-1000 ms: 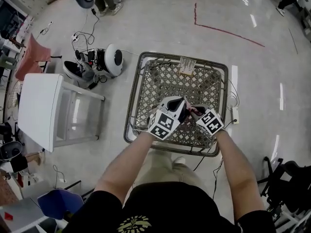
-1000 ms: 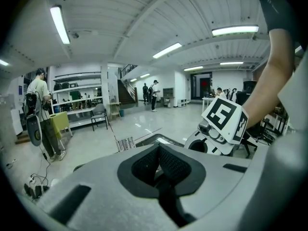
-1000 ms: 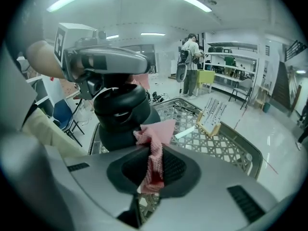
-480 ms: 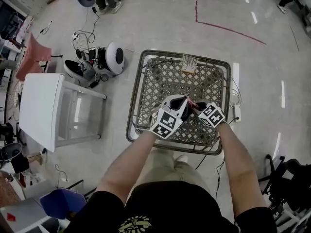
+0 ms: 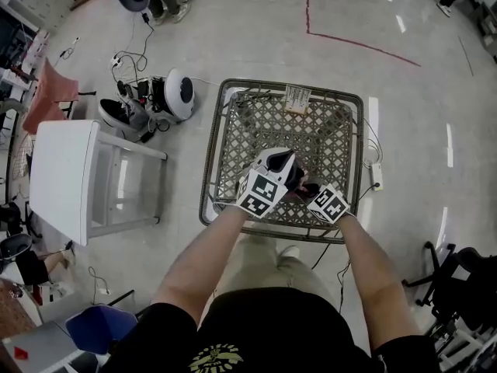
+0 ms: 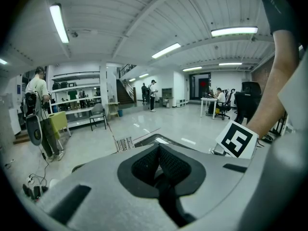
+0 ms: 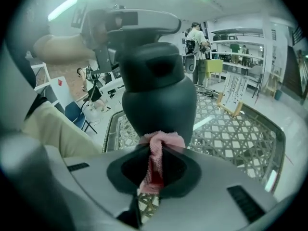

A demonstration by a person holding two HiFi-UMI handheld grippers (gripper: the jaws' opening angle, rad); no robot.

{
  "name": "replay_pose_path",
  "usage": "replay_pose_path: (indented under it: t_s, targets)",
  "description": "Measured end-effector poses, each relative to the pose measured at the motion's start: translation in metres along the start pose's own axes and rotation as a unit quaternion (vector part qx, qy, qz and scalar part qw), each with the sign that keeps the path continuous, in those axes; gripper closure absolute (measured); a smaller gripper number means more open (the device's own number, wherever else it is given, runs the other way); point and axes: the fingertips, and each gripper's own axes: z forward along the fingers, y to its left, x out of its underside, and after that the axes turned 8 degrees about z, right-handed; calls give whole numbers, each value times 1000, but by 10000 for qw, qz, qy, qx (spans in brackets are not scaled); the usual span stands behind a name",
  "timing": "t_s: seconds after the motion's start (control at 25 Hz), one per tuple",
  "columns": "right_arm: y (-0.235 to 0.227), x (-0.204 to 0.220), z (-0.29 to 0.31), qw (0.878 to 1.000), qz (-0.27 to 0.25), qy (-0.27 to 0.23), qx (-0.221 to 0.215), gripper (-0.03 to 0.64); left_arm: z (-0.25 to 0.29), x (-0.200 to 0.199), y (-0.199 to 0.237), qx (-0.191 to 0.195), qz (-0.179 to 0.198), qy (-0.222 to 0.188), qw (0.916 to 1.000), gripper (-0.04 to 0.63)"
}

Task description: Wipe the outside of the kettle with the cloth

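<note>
Right gripper view: right gripper [image 7: 155, 170] pinches cloth [image 7: 162, 141] against kettle [image 7: 159, 95]; left gripper [image 6: 159, 158] pressed together.

A big open-plan lab and office hall

Long tube lights [image 6: 58, 23] run across a ribbed white ceiling [image 6: 144, 13] above a glossy grey floor [image 5: 256, 29] marked with a red tape line [image 5: 357, 47]; open shelving [image 6: 79, 110] lines one wall beside a staircase [image 6: 124, 91], a desk [image 6: 210, 101] with office chairs [image 6: 225, 110] stands further back, people [image 6: 152, 93] stand about, and loose cables [image 5: 128, 64] lie on the floor near a white table [image 5: 62, 173] and a woven-top table [image 5: 291, 88]
</note>
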Motion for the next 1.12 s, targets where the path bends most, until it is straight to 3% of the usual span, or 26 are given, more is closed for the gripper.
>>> replay_pose_path:
  t_s: [0.56,0.8,1.12]
  targets:
    - [62,-18,18,9951,779,-611,-41,574,1,0,2,-13,29,22,10000,588]
    - [46,-9,12,9958,748,-523,-5,574,1,0,1,2,-4,25,10000,588]
    - [-1,-3,-5,9962,644,-418,410,574,0,0,-1,-31,75,35,10000,588]
